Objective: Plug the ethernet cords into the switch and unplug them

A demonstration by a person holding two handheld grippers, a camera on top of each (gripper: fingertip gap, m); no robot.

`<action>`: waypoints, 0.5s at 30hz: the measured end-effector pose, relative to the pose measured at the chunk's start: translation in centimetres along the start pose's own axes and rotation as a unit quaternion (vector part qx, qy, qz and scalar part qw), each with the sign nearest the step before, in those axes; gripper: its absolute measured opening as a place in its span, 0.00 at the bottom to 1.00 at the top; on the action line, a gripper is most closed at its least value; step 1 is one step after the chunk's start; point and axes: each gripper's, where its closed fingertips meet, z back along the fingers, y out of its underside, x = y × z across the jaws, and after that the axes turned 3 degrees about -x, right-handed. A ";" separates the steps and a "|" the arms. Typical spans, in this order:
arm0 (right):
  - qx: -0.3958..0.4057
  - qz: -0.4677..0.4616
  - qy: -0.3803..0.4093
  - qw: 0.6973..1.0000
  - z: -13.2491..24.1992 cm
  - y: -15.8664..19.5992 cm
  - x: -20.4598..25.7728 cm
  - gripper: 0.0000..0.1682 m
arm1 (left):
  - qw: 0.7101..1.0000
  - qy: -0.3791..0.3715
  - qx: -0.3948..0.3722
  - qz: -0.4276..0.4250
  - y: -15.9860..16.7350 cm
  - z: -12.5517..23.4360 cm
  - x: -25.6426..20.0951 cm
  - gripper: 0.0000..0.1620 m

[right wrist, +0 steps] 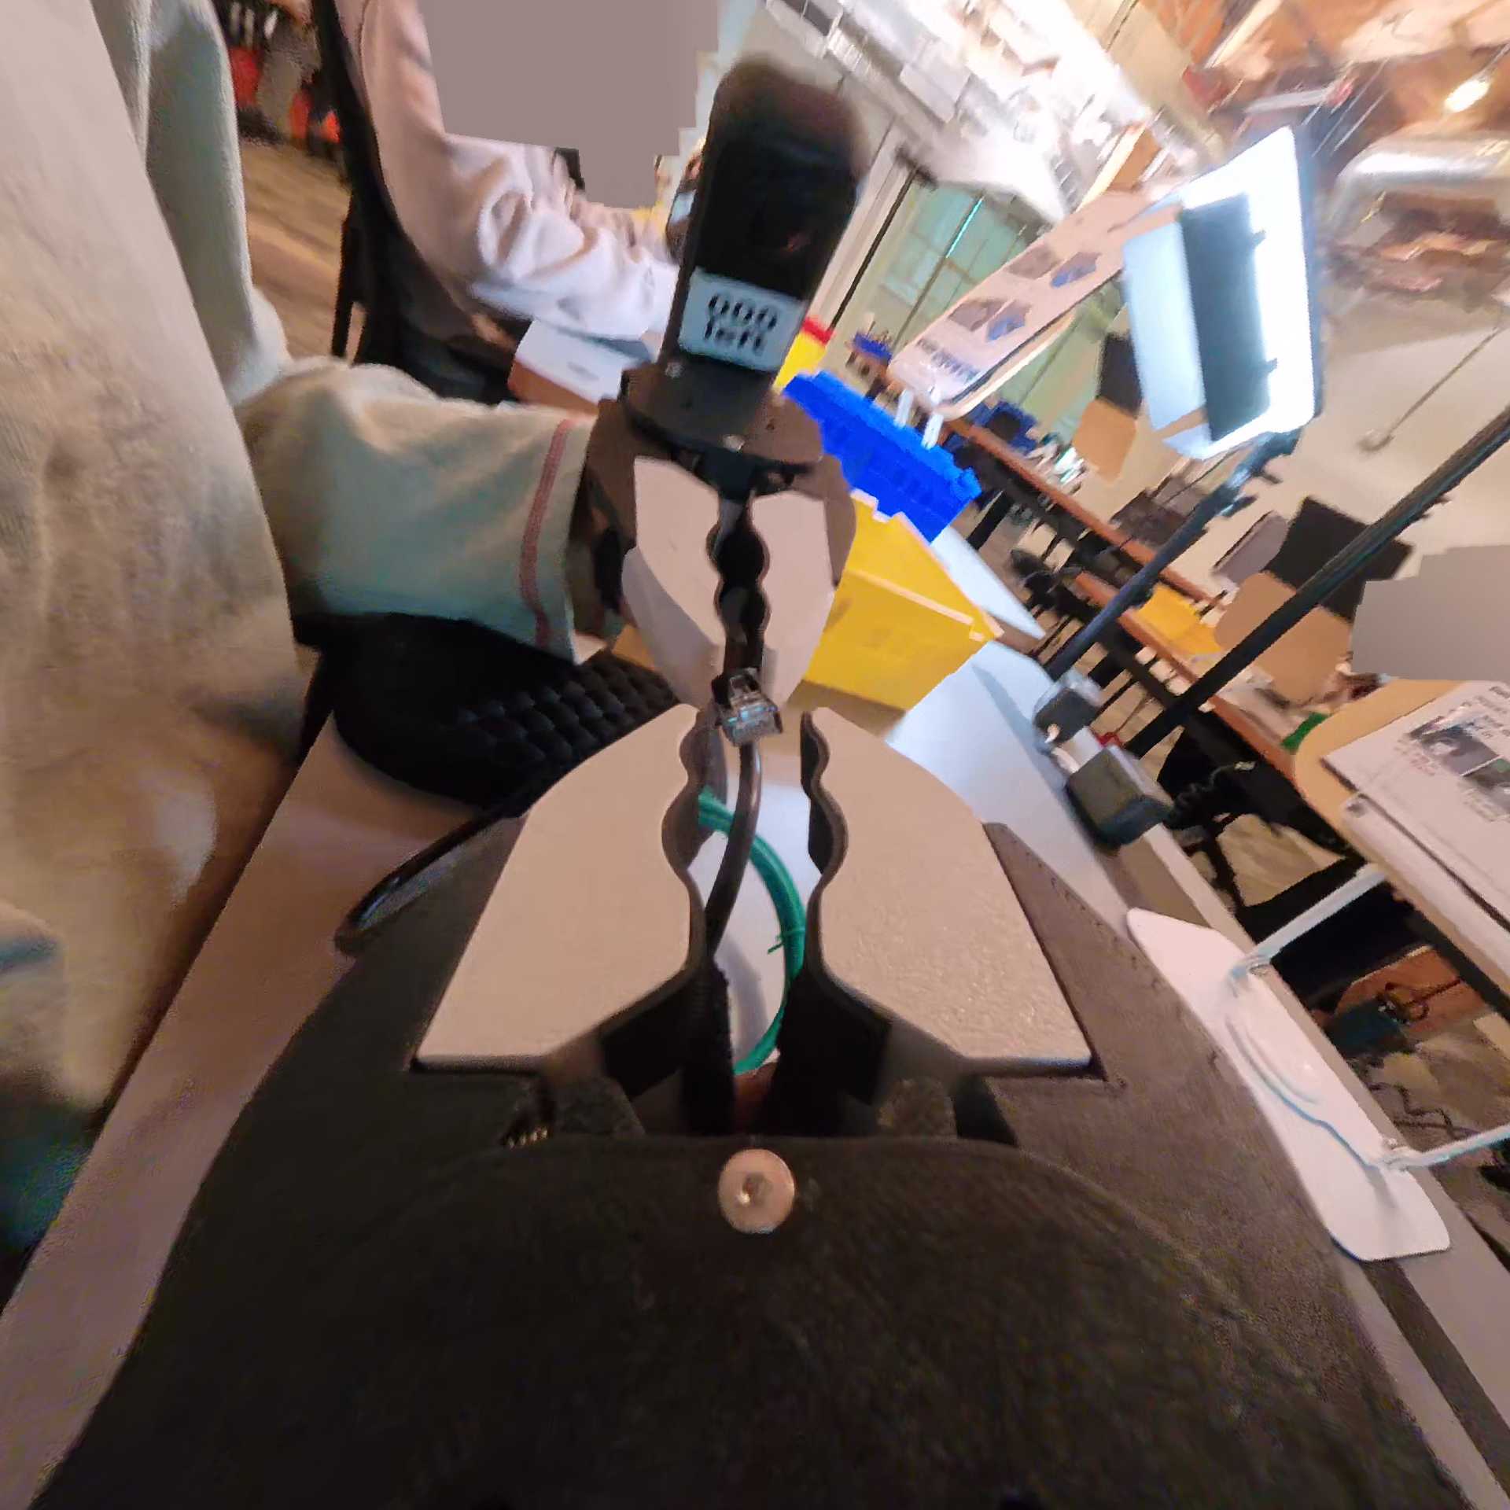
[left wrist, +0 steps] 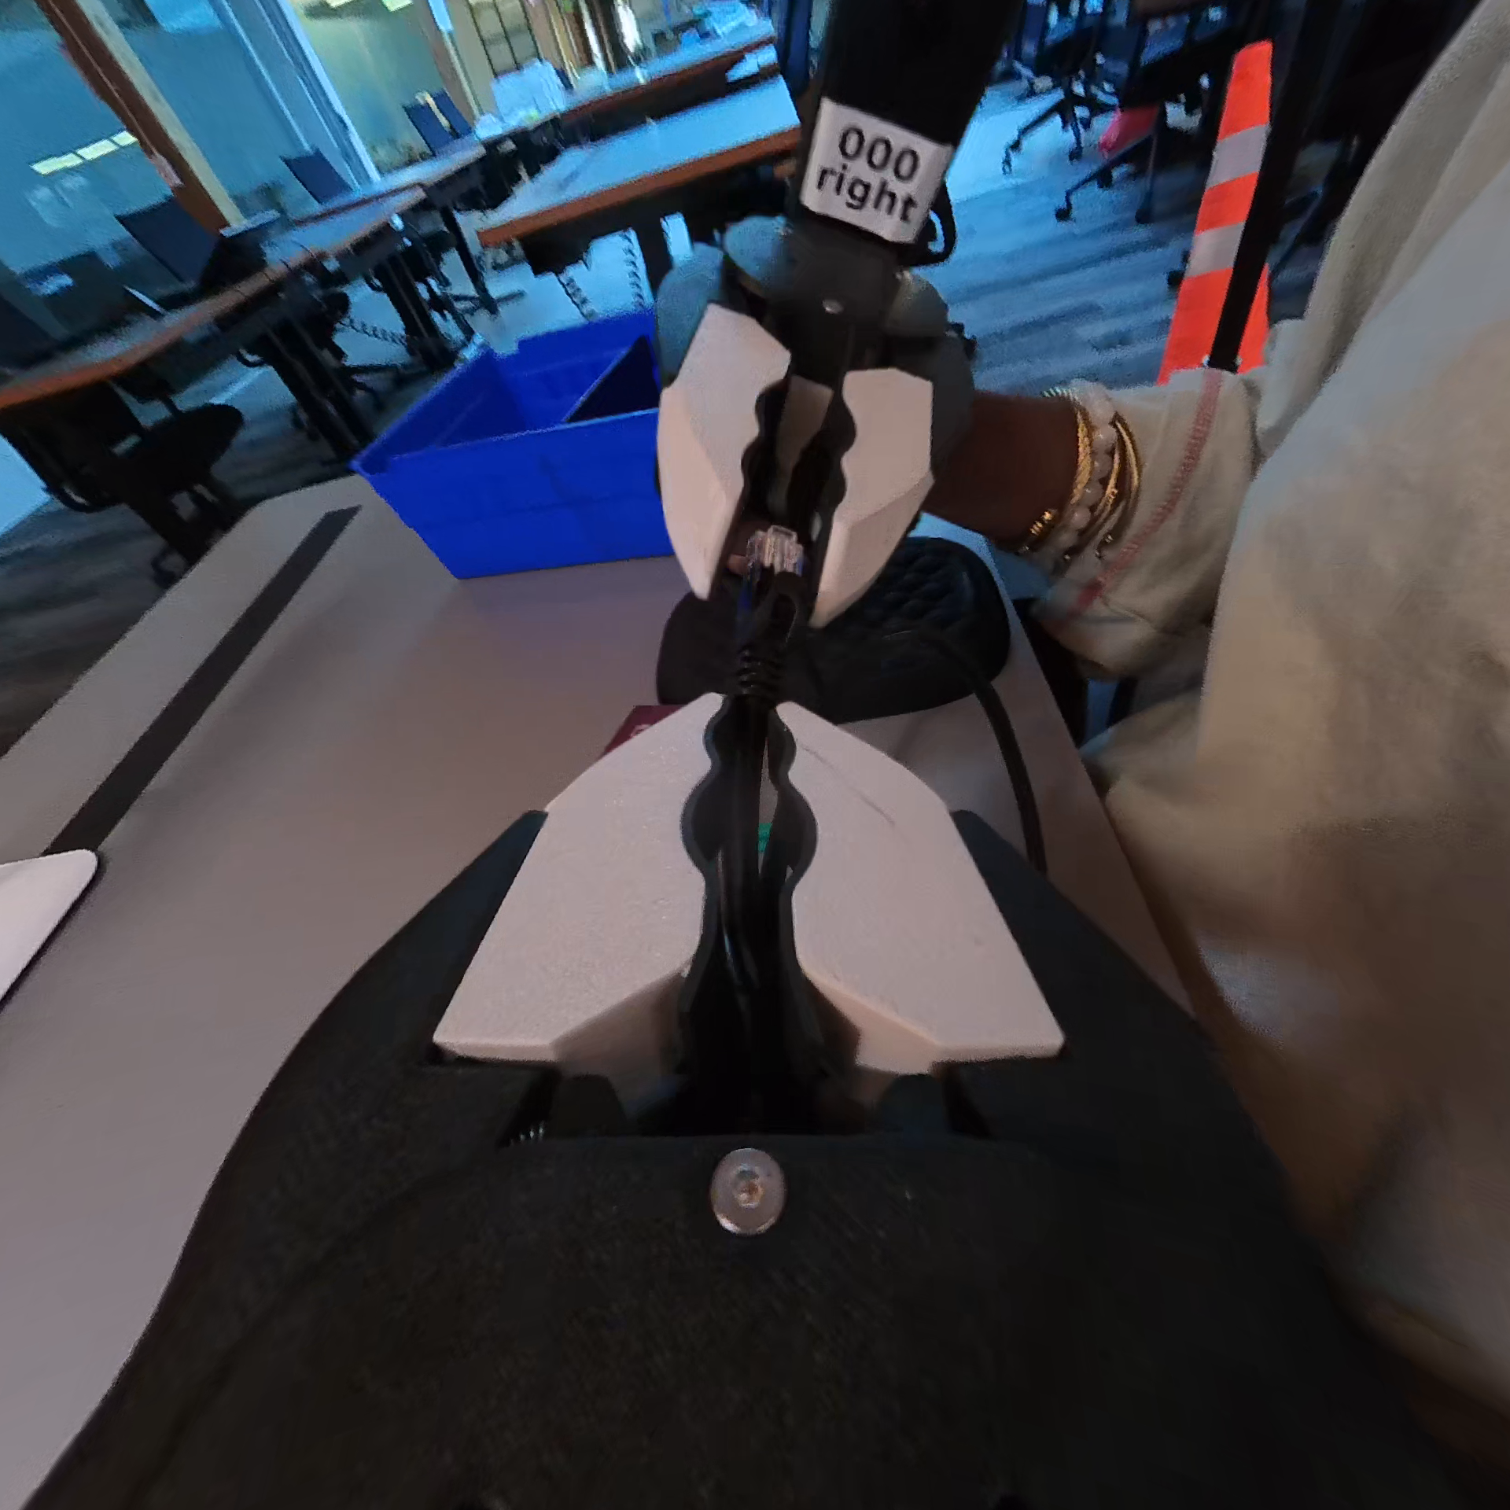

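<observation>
Left gripper (left wrist: pixel 748 719) clamps the black ethernet cord (left wrist: pixel 756 654) (clear plug forward), facing the half-parted right gripper (left wrist: pixel 764 572).

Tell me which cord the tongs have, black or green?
The black cord, clamped in the left tongs, its clear plug between the open right tongs. The green cord lies ungripped beneath them.
</observation>
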 end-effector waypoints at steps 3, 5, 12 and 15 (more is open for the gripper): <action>0.024 0.013 -0.024 0.999 -0.4 0.0 0.7 0.08 | 1.000 0.013 0.020 -0.003 -0.3 0.0 -0.4 0.04; 0.009 -0.013 -0.022 1.000 -0.3 -0.3 0.5 0.07 | 1.000 0.003 0.014 -0.007 -0.7 0.0 -0.2 0.04; -0.141 -0.223 -0.021 0.964 -0.1 -0.6 0.0 0.07 | 0.994 -0.050 -0.076 -0.065 -2.1 0.0 0.0 0.13; -0.185 -0.241 -0.029 0.952 -0.1 -0.8 0.4 0.07 | 0.996 -0.026 -0.082 -0.037 -1.9 -0.3 -0.7 0.13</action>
